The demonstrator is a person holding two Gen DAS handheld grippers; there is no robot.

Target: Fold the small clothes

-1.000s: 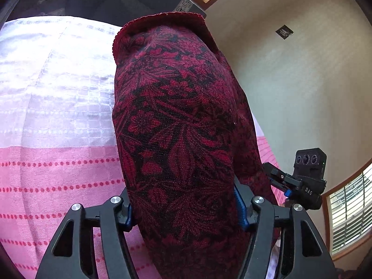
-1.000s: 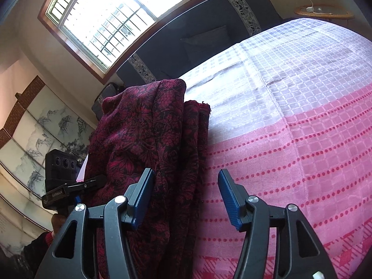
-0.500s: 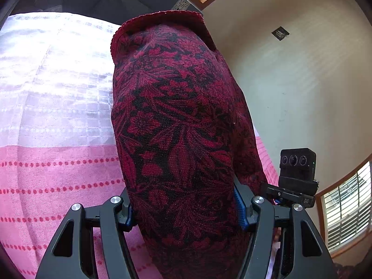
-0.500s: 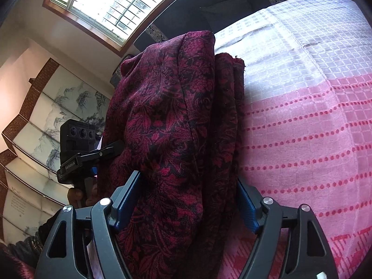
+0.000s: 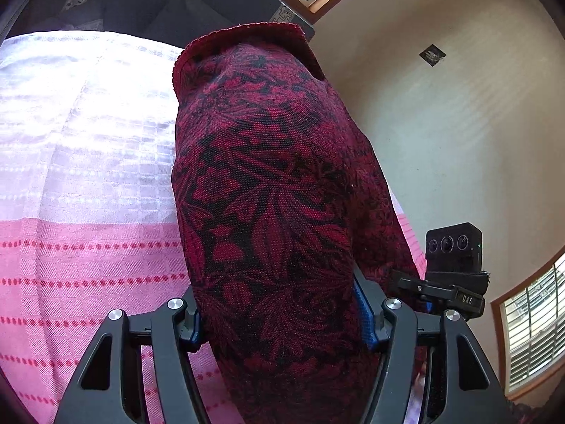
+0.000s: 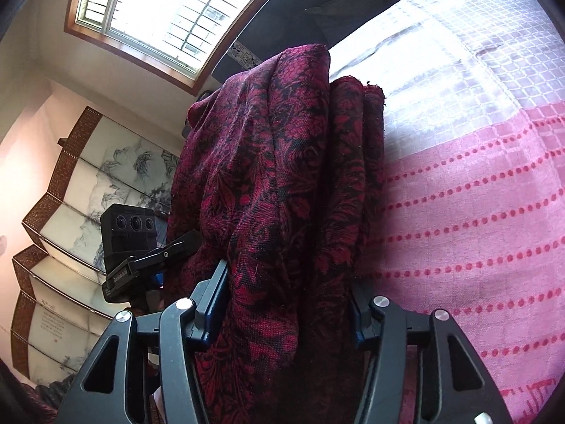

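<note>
A dark red garment with a black floral pattern hangs lifted over the pink and white bedspread. My left gripper is shut on its near part, with the cloth bulging up between the blue pads. In the right wrist view the same garment hangs in bunched folds, and my right gripper is shut on it. Each view shows the other gripper's camera block beside the cloth: the right one and the left one.
The bedspread covers a bed, white checks far and pink dotted stripes near. A dark headboard or sofa lies behind it under a bright window. A folding painted screen stands at the left. A beige wall is at right.
My right gripper, open beside the garment a second ago, has moved onto the bunched cloth and closed on it. The left gripper kept its hold and tilted slightly.
</note>
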